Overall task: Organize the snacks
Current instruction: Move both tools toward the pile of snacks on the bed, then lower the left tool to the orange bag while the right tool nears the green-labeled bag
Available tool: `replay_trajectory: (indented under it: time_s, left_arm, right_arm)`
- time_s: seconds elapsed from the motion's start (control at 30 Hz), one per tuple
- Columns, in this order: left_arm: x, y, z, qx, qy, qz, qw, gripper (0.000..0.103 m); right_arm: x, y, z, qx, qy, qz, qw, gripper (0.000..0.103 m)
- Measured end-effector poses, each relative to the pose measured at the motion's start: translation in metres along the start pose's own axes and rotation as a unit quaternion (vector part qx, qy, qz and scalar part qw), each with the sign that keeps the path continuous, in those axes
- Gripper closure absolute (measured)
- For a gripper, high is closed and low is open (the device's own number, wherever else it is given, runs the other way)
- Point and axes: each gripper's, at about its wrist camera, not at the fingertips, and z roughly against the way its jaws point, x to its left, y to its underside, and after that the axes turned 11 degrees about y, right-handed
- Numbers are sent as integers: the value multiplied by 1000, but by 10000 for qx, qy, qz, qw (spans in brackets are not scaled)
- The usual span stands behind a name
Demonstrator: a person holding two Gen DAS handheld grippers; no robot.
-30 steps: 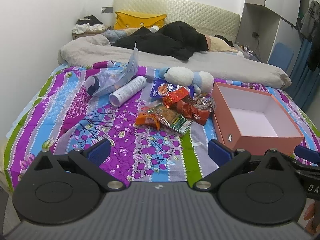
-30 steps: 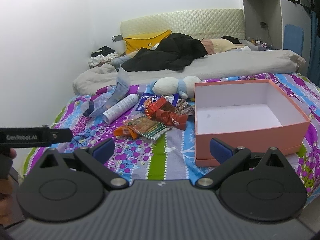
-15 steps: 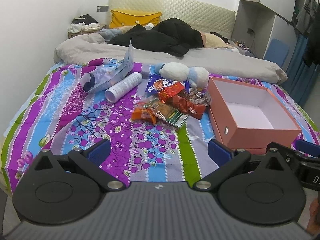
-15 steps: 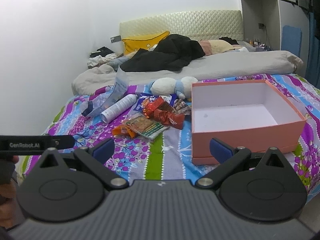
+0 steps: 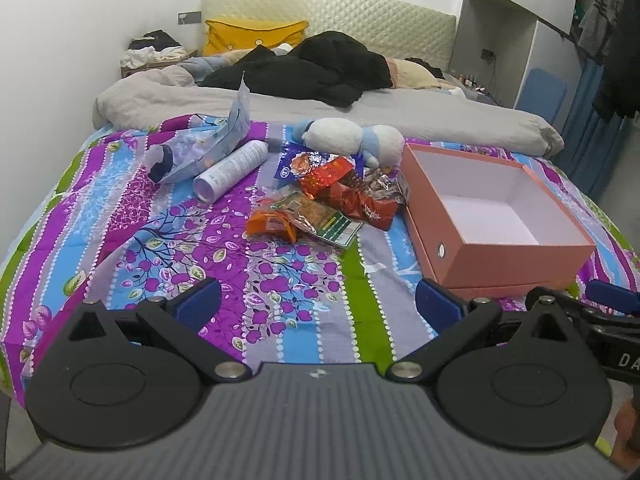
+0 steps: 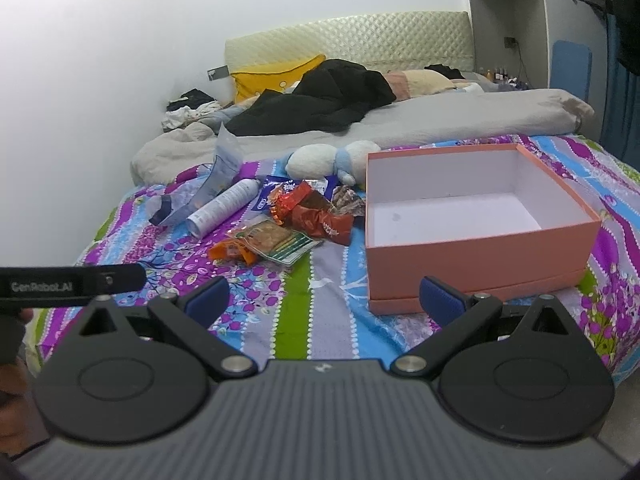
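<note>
A pile of snack packets point(image 5: 332, 200) lies on the patterned bedspread: an orange packet point(image 5: 270, 224), a clear-green cracker packet point(image 5: 324, 220), red foil bags point(image 5: 356, 196) and a blue packet point(image 5: 288, 164). The pile also shows in the right wrist view point(image 6: 296, 220). An open pink box point(image 5: 492, 220) point(image 6: 476, 252) with a white inside stands right of the pile and holds nothing. My left gripper point(image 5: 318, 304) is open and empty over the bed's near edge. My right gripper point(image 6: 324, 300) is open and empty, just before the box.
A white spray can point(image 5: 232, 170), a clear plastic pouch point(image 5: 200, 148) and a plush toy point(image 5: 348, 140) lie behind the snacks. A grey duvet point(image 5: 320, 112), black clothes and a yellow pillow fill the bed's far half. A wardrobe stands at right.
Both grippers have crept forward toward the bed, so snacks and box look slightly nearer. Both stay open and empty.
</note>
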Motion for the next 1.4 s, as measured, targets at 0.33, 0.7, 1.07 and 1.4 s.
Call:
replay_trajectory:
  time_s: [0.33,0.7,1.07,1.4]
  left_arm:
    - [7,6,-17,136,46,16,9999,0]
    - [19,-3,-47,212,67,6,9998,0]
    - [36,-26,-89,231,69,-172,9996,0]
    - [84,-31,-130,340,149,-67,9993,0]
  right_arm:
    - [-1,7,0,-111,-84,127,9998,6]
    - [10,5,-23,-206,-35,430,9989,6]
    - [33,9,-56,-269,132,781,9965,6]
    - [73,15,-97,-217,-226,1459,9888,6]
